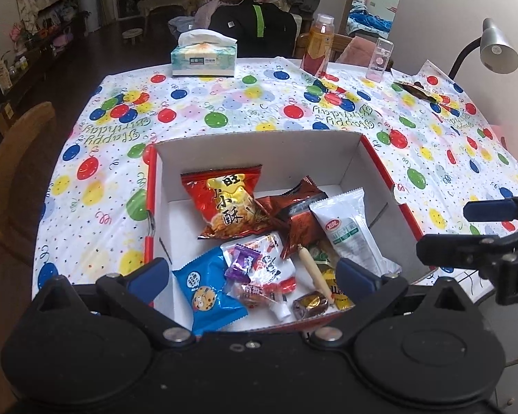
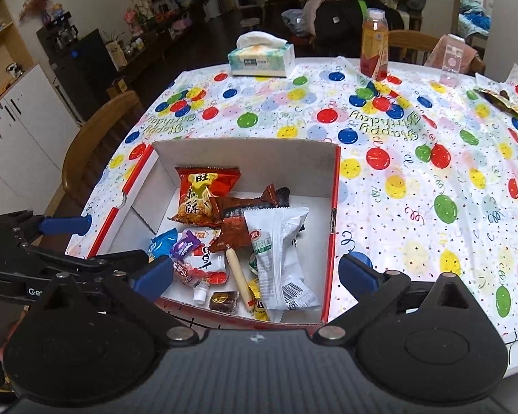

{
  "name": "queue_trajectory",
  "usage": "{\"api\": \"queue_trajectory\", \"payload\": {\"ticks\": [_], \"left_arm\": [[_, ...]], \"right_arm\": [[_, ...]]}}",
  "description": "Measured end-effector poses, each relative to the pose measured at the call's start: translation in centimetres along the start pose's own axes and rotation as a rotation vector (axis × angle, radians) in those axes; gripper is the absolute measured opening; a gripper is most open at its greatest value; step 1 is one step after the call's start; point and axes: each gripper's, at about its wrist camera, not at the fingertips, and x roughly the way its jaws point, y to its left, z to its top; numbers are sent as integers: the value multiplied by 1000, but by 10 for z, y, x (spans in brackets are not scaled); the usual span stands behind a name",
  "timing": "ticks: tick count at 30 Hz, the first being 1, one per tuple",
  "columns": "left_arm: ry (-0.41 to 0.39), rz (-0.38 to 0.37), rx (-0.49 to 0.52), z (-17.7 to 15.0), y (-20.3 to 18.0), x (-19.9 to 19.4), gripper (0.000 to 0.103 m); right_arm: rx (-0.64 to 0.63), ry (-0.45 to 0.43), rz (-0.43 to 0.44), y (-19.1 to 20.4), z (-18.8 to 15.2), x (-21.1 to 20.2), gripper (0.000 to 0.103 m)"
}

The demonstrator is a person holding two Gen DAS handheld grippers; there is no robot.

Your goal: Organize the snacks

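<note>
Both tongs, left (image 1: 252, 277) and right (image 2: 255, 274), are spread and hold nothing. The snacks lie in the box (image 1: 259, 145) at the frame centre, just ahead of the left tongs, which are nearer.

Open white cardboard box w/ red outside (image 1: 348, 158): matt paper board. Red snack bag (image 1: 229, 203) & brown foil packet (image 1: 302, 207): glossy, crinkled. White balloon-print tablecloth (image 1: 245, 103): smooth, slight sheen, prob. plastic. Curved brown wooden chair back (image 2: 96, 138): polished.
</note>
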Motion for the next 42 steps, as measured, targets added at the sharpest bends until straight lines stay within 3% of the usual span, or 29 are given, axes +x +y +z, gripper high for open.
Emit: {"api": "queue_trajectory", "payload": {"ticks": [13,42], "left_arm": [[-40,46,13,0,-4,-16,103],[-53,28,-5,-4,-9,-21,102]], "right_arm": [[-36,-110,-24,12,-15,-18,103],[79,-94,-47,2,-26,-19,103]]}}
